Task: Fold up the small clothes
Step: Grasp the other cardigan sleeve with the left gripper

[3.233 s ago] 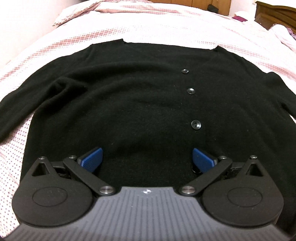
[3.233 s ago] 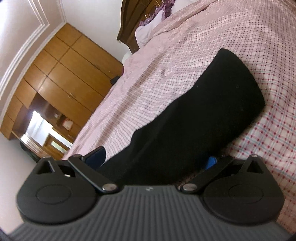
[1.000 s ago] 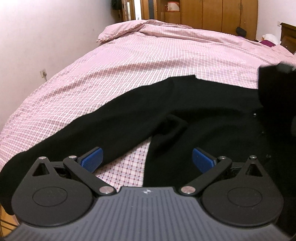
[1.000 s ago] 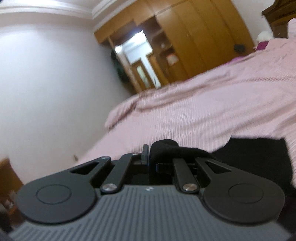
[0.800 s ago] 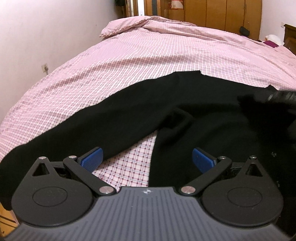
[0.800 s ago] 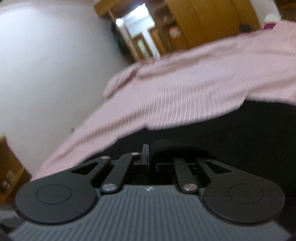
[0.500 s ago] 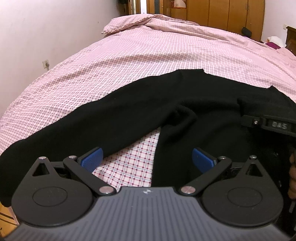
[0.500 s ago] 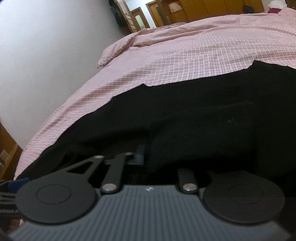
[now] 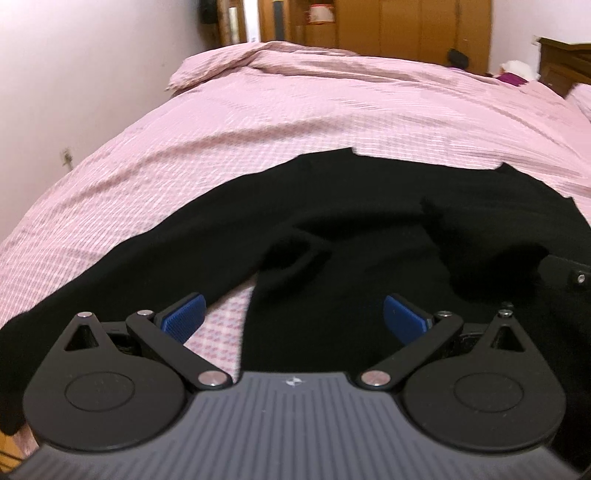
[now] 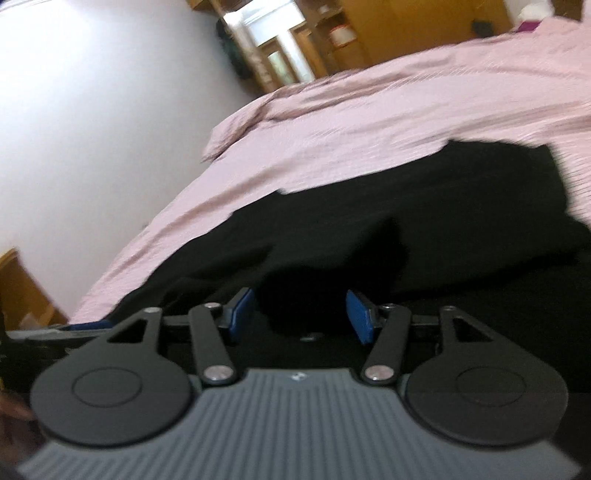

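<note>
A black cardigan (image 9: 351, 229) lies spread on a pink checked bed cover. One sleeve (image 9: 122, 266) stretches out to the left. The other sleeve (image 9: 491, 236) lies folded across the cardigan's body. My left gripper (image 9: 293, 317) is open and empty, low over the cardigan's lower left edge. My right gripper (image 10: 299, 312) is open, its blue pads (image 10: 242, 308) parted over the folded sleeve end (image 10: 332, 266), which lies loose on the cardigan (image 10: 461, 206). Part of the right gripper also shows at the right edge of the left wrist view (image 9: 569, 273).
The pink checked bed cover (image 9: 332, 122) runs far back to a rumpled pillow (image 9: 258, 59). A white wall (image 9: 74, 74) flanks the bed on the left. Wooden wardrobes (image 9: 406, 29) stand behind. A wooden headboard (image 9: 561, 62) is at the far right.
My right gripper carried the right sleeve across the cardigan's body, lowered it, then opened and let it go. My left gripper stayed open and shifted slightly.
</note>
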Demonstrator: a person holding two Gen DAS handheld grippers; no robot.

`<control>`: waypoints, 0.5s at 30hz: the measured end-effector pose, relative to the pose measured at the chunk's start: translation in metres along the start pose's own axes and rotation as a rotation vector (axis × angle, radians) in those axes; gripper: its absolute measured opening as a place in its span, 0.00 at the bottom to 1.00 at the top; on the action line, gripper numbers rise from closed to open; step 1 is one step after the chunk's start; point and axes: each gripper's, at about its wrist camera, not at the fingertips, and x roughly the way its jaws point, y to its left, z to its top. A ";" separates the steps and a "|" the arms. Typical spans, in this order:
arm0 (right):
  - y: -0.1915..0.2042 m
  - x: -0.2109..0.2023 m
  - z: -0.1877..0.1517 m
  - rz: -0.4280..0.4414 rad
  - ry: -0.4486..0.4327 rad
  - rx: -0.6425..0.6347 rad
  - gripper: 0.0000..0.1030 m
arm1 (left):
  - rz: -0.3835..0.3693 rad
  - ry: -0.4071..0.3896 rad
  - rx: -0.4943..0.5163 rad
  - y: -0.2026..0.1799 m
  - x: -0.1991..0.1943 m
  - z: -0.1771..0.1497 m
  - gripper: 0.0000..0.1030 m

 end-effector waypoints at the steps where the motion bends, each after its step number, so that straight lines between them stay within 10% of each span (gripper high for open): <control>1: -0.005 -0.004 0.000 -0.023 -0.012 0.001 0.56 | -0.009 -0.004 0.012 -0.005 -0.001 0.002 1.00; 7: -0.032 -0.023 0.002 -0.242 -0.054 -0.021 0.56 | -0.061 -0.031 0.105 -0.044 -0.003 0.013 1.00; 15: -0.056 -0.028 -0.011 -0.314 -0.049 0.014 0.56 | -0.099 -0.036 0.242 -0.104 0.015 0.022 1.00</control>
